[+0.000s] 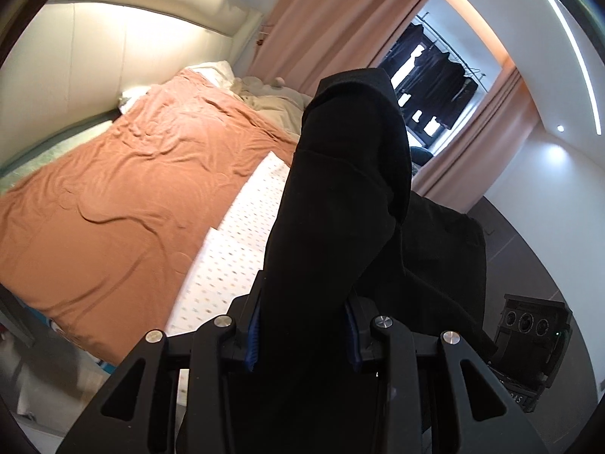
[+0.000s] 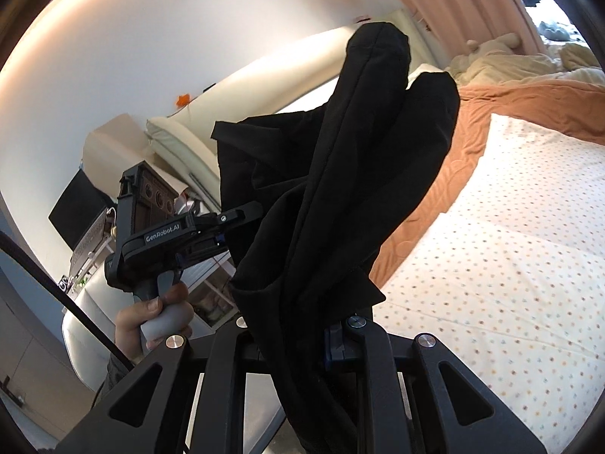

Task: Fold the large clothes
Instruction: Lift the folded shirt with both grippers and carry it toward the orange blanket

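Note:
A large black garment [image 1: 340, 189] hangs bunched in the air above the edge of the bed. In the left wrist view my left gripper [image 1: 302, 336] is shut on a thick fold of it, and the cloth rises in front of the lens and hides the fingertips. In the right wrist view my right gripper [image 2: 298, 340] is shut on another part of the same black garment [image 2: 359, 151]. My left gripper [image 2: 236, 230] shows there at the left, held by a hand [image 2: 151, 314], biting the cloth's edge. The right gripper's body [image 1: 529, 325] sits low at the right of the left wrist view.
Below lies a bed with an orange blanket [image 1: 132, 189] and a white dotted sheet [image 2: 510, 246]. A beige duvet [image 1: 272, 102] is heaped at its far end. Pink curtains [image 1: 321, 11] and a rack of dark clothes [image 1: 435, 75] stand behind. Dark floor [image 1: 529, 257] is at the right.

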A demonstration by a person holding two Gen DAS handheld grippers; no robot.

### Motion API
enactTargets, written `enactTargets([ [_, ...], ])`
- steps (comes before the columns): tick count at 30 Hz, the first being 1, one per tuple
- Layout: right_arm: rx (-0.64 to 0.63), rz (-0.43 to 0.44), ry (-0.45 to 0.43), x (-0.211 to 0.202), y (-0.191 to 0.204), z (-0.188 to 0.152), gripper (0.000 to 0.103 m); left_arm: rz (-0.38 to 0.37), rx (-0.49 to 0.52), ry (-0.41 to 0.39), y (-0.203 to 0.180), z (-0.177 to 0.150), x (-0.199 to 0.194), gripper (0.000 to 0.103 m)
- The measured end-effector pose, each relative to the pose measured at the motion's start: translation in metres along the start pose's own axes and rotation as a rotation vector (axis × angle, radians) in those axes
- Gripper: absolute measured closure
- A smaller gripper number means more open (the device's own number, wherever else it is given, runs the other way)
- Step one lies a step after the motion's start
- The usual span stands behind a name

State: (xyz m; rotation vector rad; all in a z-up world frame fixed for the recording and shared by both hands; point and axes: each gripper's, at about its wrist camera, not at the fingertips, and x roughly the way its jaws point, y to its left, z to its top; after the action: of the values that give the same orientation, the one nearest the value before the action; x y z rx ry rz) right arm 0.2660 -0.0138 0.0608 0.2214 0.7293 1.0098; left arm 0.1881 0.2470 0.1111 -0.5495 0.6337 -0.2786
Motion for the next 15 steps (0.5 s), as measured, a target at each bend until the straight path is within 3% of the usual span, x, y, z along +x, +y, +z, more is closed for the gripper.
enactTargets([
  [8, -0.051, 0.067, 0.071, 0.075, 0.0, 0.043, 0.09, 0.061, -0.023, -0.046, 0.036, 0.036, -0.005, 0.068],
  [15, -0.07, 0.114, 0.075, 0.139, -0.002, 0.081, 0.09, 0.099, -0.038, -0.08, 0.085, 0.075, -0.01, 0.068],
])
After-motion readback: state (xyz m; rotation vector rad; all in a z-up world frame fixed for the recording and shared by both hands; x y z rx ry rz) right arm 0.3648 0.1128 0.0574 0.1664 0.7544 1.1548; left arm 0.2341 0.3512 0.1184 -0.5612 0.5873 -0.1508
